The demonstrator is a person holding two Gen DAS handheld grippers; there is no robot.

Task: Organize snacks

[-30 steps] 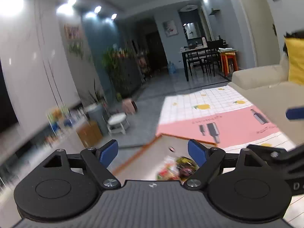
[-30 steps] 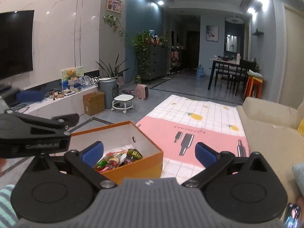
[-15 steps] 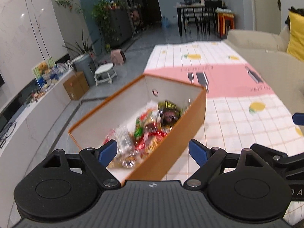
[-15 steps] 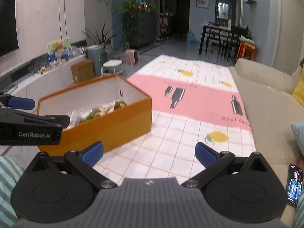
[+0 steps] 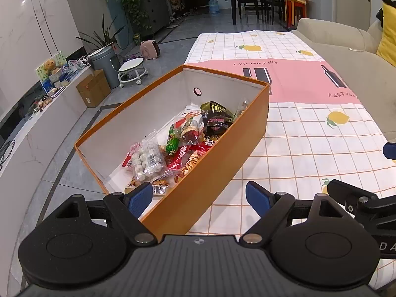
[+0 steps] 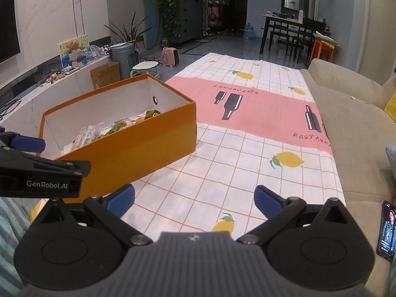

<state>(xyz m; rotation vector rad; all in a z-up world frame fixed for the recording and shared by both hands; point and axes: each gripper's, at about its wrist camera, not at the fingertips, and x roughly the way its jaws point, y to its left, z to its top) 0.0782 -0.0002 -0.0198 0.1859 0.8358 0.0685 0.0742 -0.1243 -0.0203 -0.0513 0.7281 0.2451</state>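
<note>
Left wrist view: left gripper (image 5: 199,196) is hanging with jaws spread wide, empty, over the near corner of the orange box (image 5: 222,158), which is sitting at the left edge of the checked cloth (image 5: 309,143); snack packets (image 5: 183,138) are lying inside.

Right wrist view: right gripper (image 6: 194,199) is gaping wide, empty, above the cloth's near edge; the box is lying to its left.

Light: dim, cool indoor lighting; source not seen.
Glare: soft sheen is shown on the far-left marble wall (image 5: 29,32).
Focus: both views are sharp, without motion blur.
Distortion: straight lines are bowed and corners darkened at the edges.
</note>
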